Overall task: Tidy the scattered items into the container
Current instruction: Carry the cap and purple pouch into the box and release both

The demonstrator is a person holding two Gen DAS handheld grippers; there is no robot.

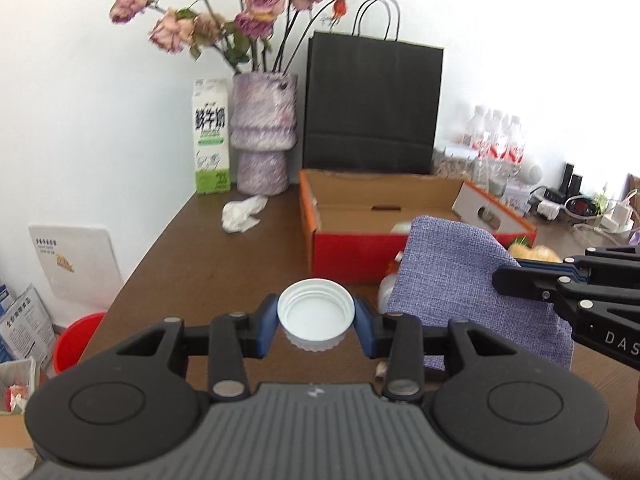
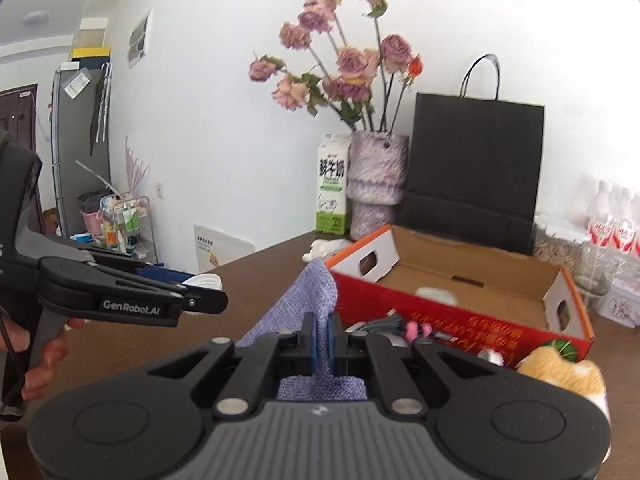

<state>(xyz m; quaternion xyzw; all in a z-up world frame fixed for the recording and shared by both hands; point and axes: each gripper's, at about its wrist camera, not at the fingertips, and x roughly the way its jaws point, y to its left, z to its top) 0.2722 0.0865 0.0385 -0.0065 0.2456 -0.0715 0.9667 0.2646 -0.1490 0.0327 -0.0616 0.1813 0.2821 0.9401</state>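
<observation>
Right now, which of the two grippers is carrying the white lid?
The left gripper holds the white lid between its blue pads; the right gripper is shut on the purple cloth instead.

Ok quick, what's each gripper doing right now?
Left gripper: closed on the white jar lid.
Right gripper: shut on the purple cloth.

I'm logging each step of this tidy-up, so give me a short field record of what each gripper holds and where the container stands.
left gripper: shut on white jar lid, open side up
right gripper: shut on purple woven cloth, hanging from the pads
container: red cardboard box, open, beyond both grippers on the brown table
in box: a pale item, too unclear to name
beside box: plush toy, crumpled tissue
behind box: black paper bag, vase of dried roses, milk carton
</observation>
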